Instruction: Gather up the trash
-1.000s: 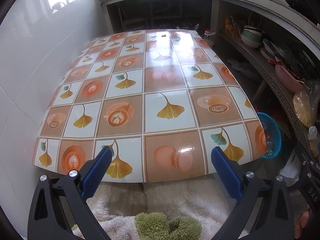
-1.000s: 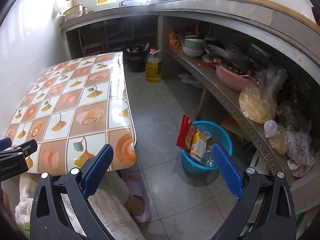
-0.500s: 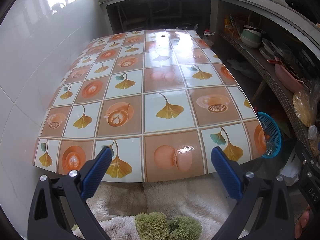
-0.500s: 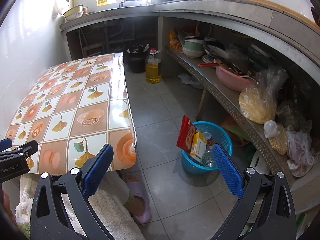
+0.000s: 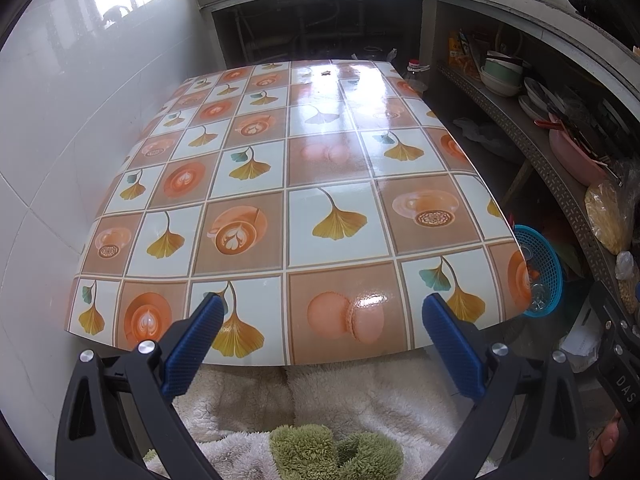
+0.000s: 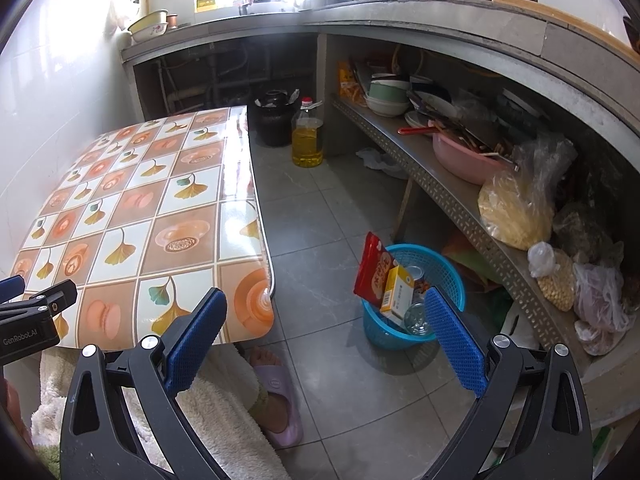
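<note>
Left tongs (image 5: 322,316) spread wide, empty, hovering over the near edge of the bench (image 5: 340,152); no trash shows on its patterned top. Right tongs (image 6: 326,312) likewise spread, empty, aimed at the floor beside the bench. Blue basket (image 6: 448,264) stands on the floor to the right of the bench, holding a red packet (image 6: 374,268), a yellow box (image 6: 396,290) and what may be a clear jar, partly hidden. Likely the end stage: check the bench's far edge before retreating, keeping both tongs clear of the basket.
</note>
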Available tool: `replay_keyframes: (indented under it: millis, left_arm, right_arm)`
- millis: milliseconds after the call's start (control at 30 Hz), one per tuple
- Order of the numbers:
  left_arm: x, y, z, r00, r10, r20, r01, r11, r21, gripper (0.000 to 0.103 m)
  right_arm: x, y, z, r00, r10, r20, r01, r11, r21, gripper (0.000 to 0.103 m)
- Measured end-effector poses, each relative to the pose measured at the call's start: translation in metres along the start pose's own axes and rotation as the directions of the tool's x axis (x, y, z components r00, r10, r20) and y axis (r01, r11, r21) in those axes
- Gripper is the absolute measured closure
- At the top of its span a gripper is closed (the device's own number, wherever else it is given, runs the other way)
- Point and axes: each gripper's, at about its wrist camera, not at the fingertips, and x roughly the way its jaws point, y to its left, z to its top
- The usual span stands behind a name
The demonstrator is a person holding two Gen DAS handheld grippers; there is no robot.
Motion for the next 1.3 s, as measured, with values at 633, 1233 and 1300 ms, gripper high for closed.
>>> replay_keyframes:
  millis: [633, 1233, 1300]
  left_arm:
    - [-0.0003, -0.0001, -0.0001, 1.0, 0.0, 0.0, 0.0, 1.0, 0.0, 0.006]
    - [0.0, 0.0002, -0.0004, 1.0, 0.0, -0.001, 0.0, 1.0, 0.0, 0.006]
    - [0.0, 0.0001, -0.0004, 1.0, 0.0, 0.0, 0.0, 1.0, 0.0, 0.006]
  right_arm:
    - [-0.0004, 0.0039, -0.0003, 1.0, 0.001, -0.003, -0.001, 1.0, 0.0, 0.008]
    - [-0.001, 0.0048, -0.0006, 1.0, 0.001, -0.004, -0.001, 1.0, 0.001, 0.008]
    - [-0.001, 0.0055, -0.0004, 1.0, 0.001, -0.004, -0.001, 1.0, 0.001, 0.008]
